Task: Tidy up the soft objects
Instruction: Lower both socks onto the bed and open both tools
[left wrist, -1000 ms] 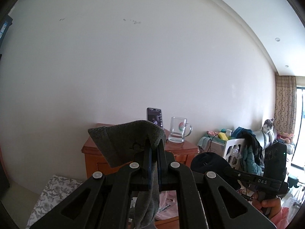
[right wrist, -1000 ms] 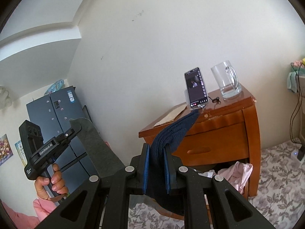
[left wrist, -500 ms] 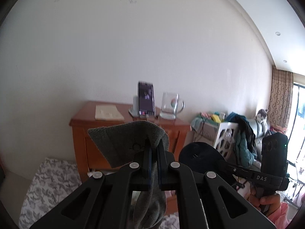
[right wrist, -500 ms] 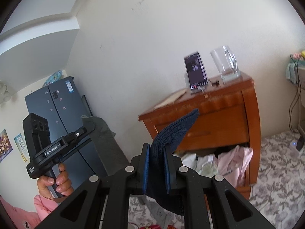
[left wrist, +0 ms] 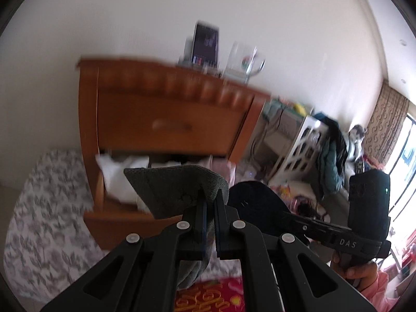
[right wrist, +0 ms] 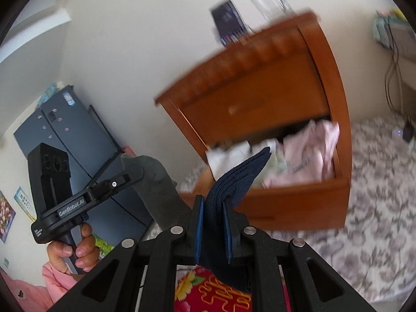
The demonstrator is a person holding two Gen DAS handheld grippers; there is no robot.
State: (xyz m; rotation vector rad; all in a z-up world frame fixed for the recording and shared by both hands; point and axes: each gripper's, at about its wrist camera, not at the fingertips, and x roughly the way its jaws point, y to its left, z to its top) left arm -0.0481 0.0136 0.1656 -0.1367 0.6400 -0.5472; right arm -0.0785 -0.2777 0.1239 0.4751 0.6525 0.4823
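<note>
Open bottom drawer [right wrist: 299, 189] stuffed with pink and white clothes [right wrist: 309, 156]; left gripper [left wrist: 209, 200] pinching grey sock [left wrist: 176, 187], right gripper [right wrist: 212, 208] clamping navy sock [right wrist: 239, 176]; fridge [right wrist: 78, 135] only in right view.

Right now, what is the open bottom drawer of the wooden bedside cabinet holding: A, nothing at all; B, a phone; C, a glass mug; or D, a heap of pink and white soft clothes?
D: in the right wrist view the pulled-out bottom drawer of the wooden bedside cabinet is stuffed with pink and white soft clothes.
</note>
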